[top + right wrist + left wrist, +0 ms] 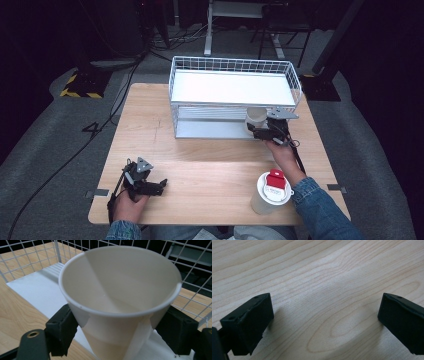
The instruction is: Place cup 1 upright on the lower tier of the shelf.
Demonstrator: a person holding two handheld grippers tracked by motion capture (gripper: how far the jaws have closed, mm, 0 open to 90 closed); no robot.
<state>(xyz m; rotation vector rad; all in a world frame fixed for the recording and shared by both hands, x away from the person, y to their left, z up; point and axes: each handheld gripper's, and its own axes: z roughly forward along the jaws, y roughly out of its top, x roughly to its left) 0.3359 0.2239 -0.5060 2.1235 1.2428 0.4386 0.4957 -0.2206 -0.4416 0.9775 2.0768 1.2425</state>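
Cup (120, 297) sits upright in our right claw (260, 131), jaws clamped on its sides, at the rack's (235, 65) lower shelf mouth, straight ahead; left claw (150, 187) rests wide open, empty, on the counter (210, 170).

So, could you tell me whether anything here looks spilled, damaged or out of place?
Nothing stands out. The paper cup is empty, upright and undented in the right gripper at the wire rack; the left gripper is open over bare table.

Bright overhead light on table (200, 170), dark surroundings, soft shadows, slightly blurred close-ups
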